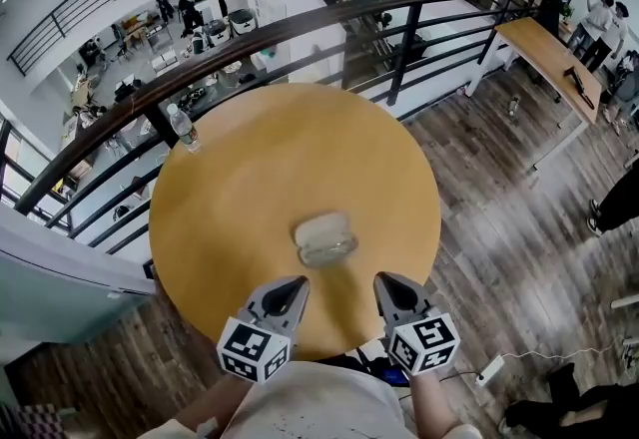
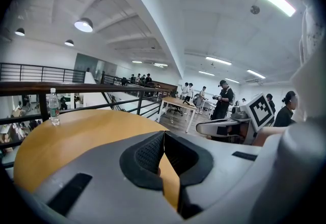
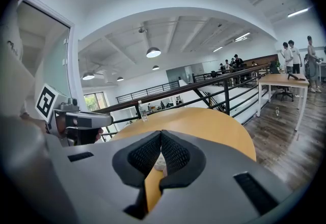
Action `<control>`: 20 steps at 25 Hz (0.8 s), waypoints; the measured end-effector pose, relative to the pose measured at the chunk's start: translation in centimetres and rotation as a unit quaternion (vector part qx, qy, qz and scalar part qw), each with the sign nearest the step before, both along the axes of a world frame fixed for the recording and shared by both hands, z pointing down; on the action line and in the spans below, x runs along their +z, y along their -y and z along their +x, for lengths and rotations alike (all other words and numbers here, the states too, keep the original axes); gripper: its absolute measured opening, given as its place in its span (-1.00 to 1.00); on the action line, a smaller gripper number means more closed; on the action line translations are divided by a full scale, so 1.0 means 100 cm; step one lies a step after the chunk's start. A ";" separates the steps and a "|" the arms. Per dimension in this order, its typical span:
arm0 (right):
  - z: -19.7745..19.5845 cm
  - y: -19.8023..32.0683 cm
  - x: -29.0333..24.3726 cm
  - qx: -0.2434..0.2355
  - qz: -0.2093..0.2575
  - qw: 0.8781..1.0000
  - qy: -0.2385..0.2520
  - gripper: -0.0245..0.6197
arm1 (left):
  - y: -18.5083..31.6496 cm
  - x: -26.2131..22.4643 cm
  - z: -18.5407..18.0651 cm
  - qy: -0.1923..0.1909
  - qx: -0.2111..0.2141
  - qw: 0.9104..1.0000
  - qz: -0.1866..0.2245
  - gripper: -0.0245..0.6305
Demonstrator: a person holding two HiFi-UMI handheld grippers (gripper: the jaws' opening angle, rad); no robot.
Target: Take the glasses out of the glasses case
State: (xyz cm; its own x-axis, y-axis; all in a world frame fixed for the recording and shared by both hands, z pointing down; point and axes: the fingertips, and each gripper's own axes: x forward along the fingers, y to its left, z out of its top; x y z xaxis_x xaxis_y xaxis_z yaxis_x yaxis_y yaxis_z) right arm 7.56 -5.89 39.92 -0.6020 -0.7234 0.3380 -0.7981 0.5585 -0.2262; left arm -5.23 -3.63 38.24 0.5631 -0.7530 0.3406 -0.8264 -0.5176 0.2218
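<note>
A pale, translucent glasses case (image 1: 324, 237) lies closed on the round wooden table (image 1: 240, 188), slightly nearer the front than the table's middle. I cannot make out any glasses inside it. My left gripper (image 1: 296, 285) hovers over the table's front edge, just below and left of the case, jaws shut on nothing. My right gripper (image 1: 385, 281) hangs level with it, below and right of the case, also shut and empty. In the left gripper view the pads (image 2: 153, 154) meet over bare wood. In the right gripper view a sliver of the case (image 3: 159, 164) shows behind the shut pads (image 3: 175, 154).
A clear water bottle (image 1: 183, 128) stands at the table's far left rim. A dark metal railing (image 1: 329, 18) curves behind the table over a drop to a lower floor. A long desk (image 1: 554, 58) and several people are off to the right. A power strip (image 1: 489, 370) lies on the wooden floor.
</note>
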 end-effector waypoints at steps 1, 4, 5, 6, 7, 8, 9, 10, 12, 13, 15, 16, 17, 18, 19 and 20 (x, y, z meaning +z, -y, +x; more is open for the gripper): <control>0.001 0.000 0.002 0.002 -0.002 1.000 -0.001 -0.85 | 0.001 0.001 0.000 0.001 0.003 1.000 -0.002 -0.85; 0.003 0.001 0.006 0.009 -0.009 1.000 -0.004 -0.85 | 0.006 0.006 0.001 0.003 0.009 1.000 -0.005 -0.85; 0.004 0.001 0.008 0.011 -0.011 1.000 -0.005 -0.85 | 0.007 0.007 0.000 0.003 0.011 1.000 -0.007 -0.85; 0.004 0.001 0.009 0.013 -0.014 1.000 -0.005 -0.85 | 0.009 0.009 0.000 0.003 0.012 1.000 -0.009 -0.85; 0.004 0.001 0.011 0.014 -0.016 1.000 -0.006 -0.85 | 0.010 0.010 0.000 0.004 0.014 1.000 -0.010 -0.85; 0.004 0.002 0.013 0.015 -0.018 1.000 -0.007 -0.85 | 0.012 0.011 0.000 0.005 0.016 1.000 -0.011 -0.85; 0.004 0.003 0.014 0.016 -0.020 1.000 -0.007 -0.85 | 0.014 0.013 0.000 0.006 0.017 1.000 -0.012 -0.85; 0.004 0.004 0.016 0.016 -0.022 1.000 -0.007 -0.85 | 0.015 0.014 0.000 0.009 0.019 1.000 -0.013 -0.85; 0.005 0.007 0.019 0.017 -0.024 1.000 -0.008 -0.85 | 0.018 0.016 0.003 0.017 0.024 1.000 -0.011 -0.85; 0.005 0.008 0.021 0.016 -0.025 1.000 -0.010 -0.85 | 0.019 0.017 0.004 0.022 0.027 0.999 -0.010 -0.85; 0.003 0.011 0.025 0.014 -0.027 0.999 -0.017 -0.85 | 0.021 0.021 0.007 0.032 0.033 0.999 -0.008 -0.85; 0.001 0.012 0.028 0.013 -0.028 0.999 -0.020 -0.85 | 0.022 0.024 0.008 0.034 0.036 0.999 -0.009 -0.85; 0.000 0.014 0.030 0.011 -0.029 0.999 -0.022 -0.85 | 0.023 0.027 0.009 0.034 0.037 0.999 -0.011 -0.85; -0.001 0.015 0.031 0.010 -0.031 0.999 -0.024 -0.85 | 0.025 0.030 0.010 0.035 0.039 0.999 -0.013 -0.85; -0.002 0.017 0.032 0.009 -0.033 0.999 -0.026 -0.85 | 0.027 0.032 0.011 0.036 0.039 0.998 -0.016 -0.85; -0.003 0.018 0.034 0.008 -0.035 0.999 -0.028 -0.85 | 0.029 0.035 0.011 0.037 0.040 0.998 -0.018 -0.85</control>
